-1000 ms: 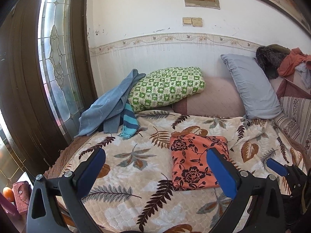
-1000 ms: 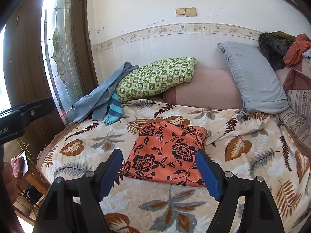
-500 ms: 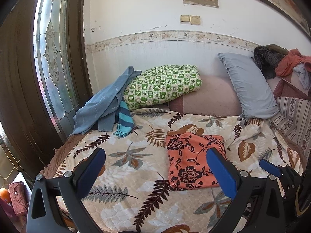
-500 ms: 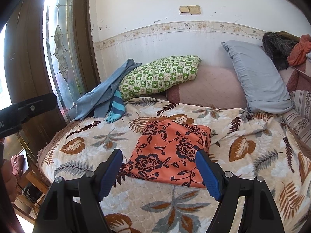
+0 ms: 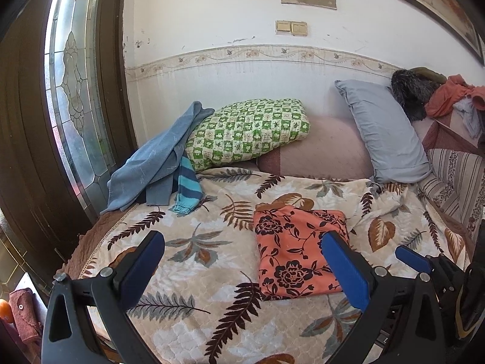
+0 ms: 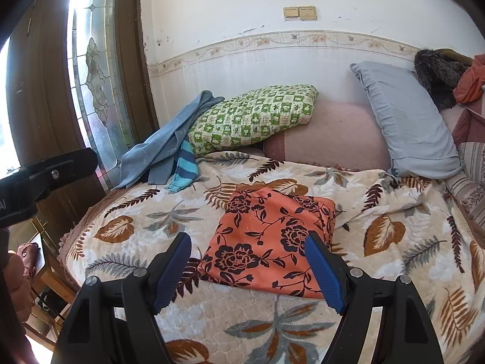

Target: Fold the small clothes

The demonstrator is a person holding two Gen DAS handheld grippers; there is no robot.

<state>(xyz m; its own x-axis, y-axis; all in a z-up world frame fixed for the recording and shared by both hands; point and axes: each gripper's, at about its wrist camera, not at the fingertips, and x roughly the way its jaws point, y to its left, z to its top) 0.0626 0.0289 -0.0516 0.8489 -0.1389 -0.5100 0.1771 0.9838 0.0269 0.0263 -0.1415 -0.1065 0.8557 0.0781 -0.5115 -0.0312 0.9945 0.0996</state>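
Left wrist view: the left gripper (image 5: 242, 268) hovers with jaws wide and empty above the bed (image 5: 194, 276); the folded orange floral cloth (image 5: 298, 253) lies mid-bed.

Right wrist view: the right gripper (image 6: 247, 268) likewise gapes wide, empty, over the cloth's near edge.

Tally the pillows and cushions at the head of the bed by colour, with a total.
Green checked pillow: 1
Grey pillow: 1
Pink cushion: 1
Total: 3
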